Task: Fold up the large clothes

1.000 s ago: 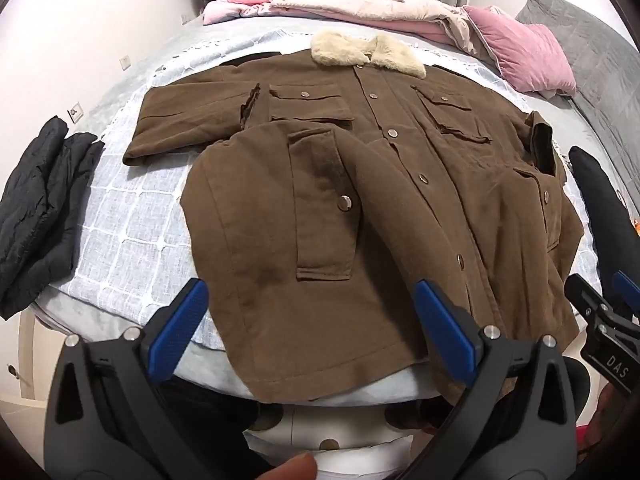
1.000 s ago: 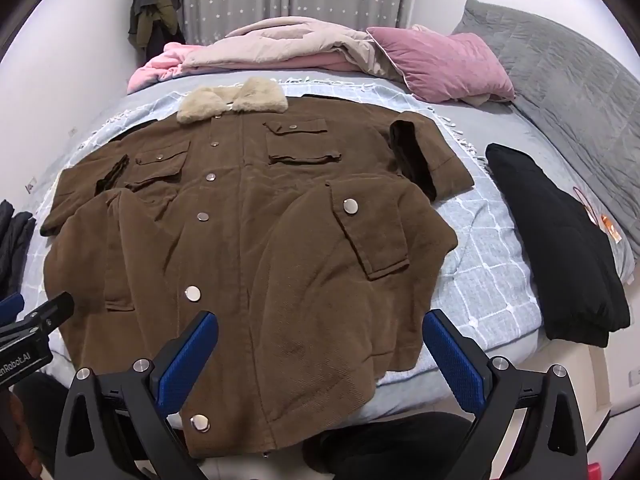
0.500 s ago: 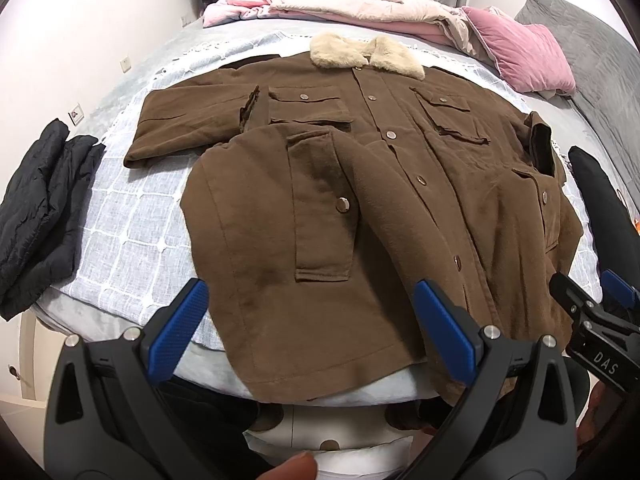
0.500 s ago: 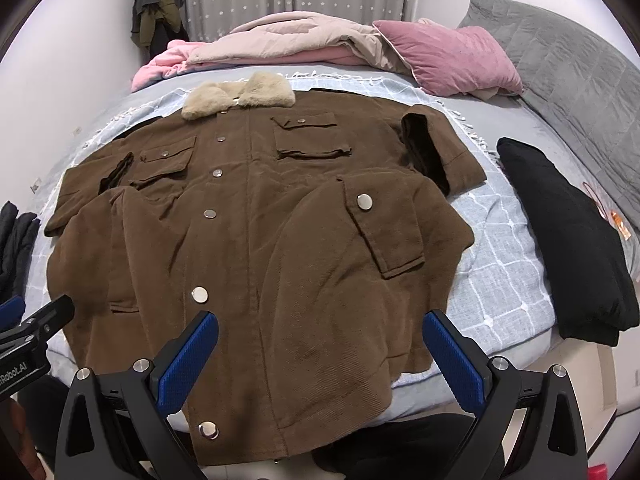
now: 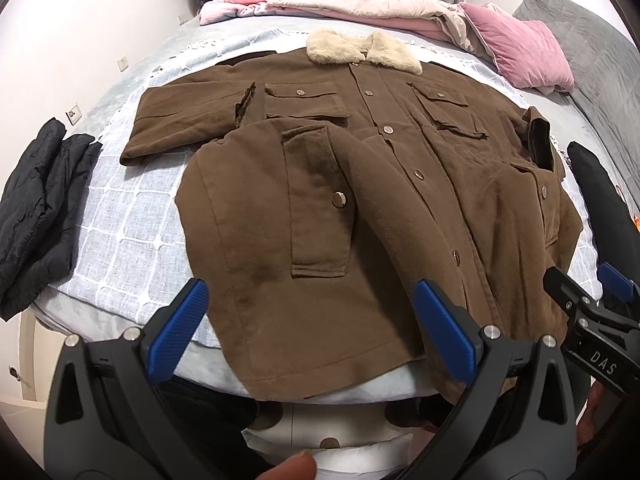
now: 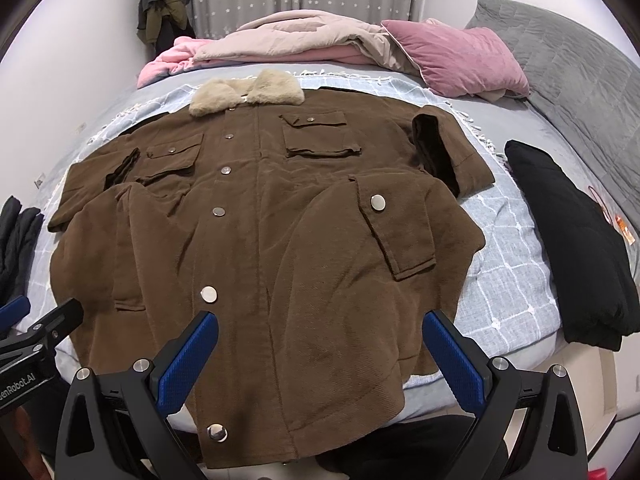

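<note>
Left wrist view: left tool (image 5: 310, 322) hangs w/ jaws spread wide, nothing between the blue pads, just over the near hem of the brown coat (image 5: 320, 200). Coat lies face up, buttoned, spread across the bed (image 5: 120, 216), fur collar (image 5: 362, 50) at the far end, hem draping off the near edge. Its sleeve on this side runs out flat across the bed. Laid flat like this prob. so both hem corners are reachable from the foot of the bed. Black jacket (image 5: 34, 216) sits off to the side near the bed edge, apart from the coat. Right tool (image 5: 592, 312) shows at the frame's edge, near the coat's other hem corner.

Right wrist view: right tool (image 6: 320, 354) also wide open and empty, over the hem approx. by the button placket. Coat (image 6: 280, 240) fills the middle of the bed (image 6: 512, 280); other sleeve cuff (image 6: 436, 152) is turned up, dark lining showing. Folded black garment (image 6: 568, 240) lies beside, not touching. Pink pillow (image 6: 460, 60) and bedding pile sit beyond the collar, clear of the coat.

Judgement: fold not begun; each tool likely lined up for one hem corner.
</note>
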Available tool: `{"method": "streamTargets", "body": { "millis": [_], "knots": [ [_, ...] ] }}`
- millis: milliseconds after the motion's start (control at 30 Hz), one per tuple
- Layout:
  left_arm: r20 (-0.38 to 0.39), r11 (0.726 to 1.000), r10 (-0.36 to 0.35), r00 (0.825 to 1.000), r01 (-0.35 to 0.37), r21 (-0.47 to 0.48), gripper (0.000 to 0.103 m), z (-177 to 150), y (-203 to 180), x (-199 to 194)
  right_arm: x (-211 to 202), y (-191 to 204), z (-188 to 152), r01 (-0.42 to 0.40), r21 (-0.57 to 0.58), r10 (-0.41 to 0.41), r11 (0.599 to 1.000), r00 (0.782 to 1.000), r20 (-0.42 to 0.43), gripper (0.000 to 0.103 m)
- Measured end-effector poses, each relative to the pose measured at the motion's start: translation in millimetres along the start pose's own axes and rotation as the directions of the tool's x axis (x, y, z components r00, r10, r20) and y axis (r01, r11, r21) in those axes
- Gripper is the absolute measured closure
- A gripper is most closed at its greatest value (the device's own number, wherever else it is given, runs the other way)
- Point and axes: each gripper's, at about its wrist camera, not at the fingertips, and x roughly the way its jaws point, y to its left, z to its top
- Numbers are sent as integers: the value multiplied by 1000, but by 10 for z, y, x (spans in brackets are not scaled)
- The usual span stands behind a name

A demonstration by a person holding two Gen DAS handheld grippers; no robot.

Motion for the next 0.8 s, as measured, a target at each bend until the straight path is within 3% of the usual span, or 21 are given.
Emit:
{"method": "streamTargets", "body": {
  "millis": [800],
  "knots": [
    [3,1000,2,1000,-2,8,1,-22,-18,-10,-3,54,-3,-10,-6,10,1000,1000,-5,0]
  ]
}}
